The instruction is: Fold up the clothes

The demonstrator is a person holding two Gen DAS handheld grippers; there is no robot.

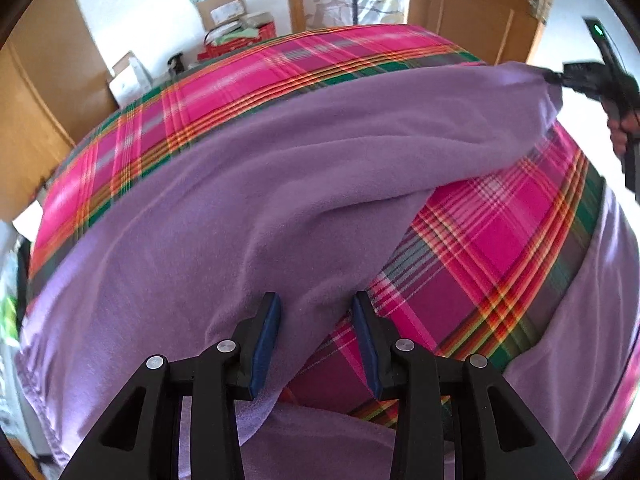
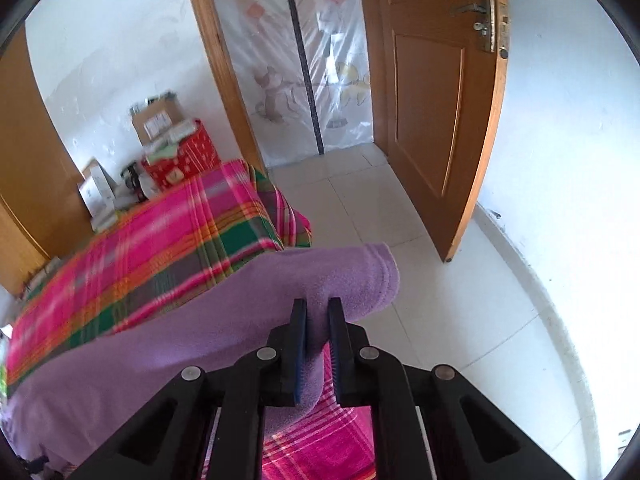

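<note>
A purple fleece garment (image 1: 240, 184) lies spread over a bed with a pink plaid cover (image 1: 492, 240). My left gripper (image 1: 316, 300) is open at the garment's near side, and a raised fold of the cloth runs between its blue-padded fingers (image 1: 266, 336). At the upper right of the left wrist view, my right gripper (image 1: 560, 78) pinches a lifted corner. In the right wrist view the right gripper (image 2: 317, 304) is shut on that corner of the purple garment (image 2: 352, 280), held above the plaid cover (image 2: 160, 248) near the bed's end.
Cardboard boxes (image 2: 160, 120) and a red box (image 2: 180, 160) are stacked past the bed's far end. A wooden door (image 2: 436, 112) stands open to the right, over a tiled floor (image 2: 400, 216). A hand (image 1: 620, 128) holds the right gripper's handle.
</note>
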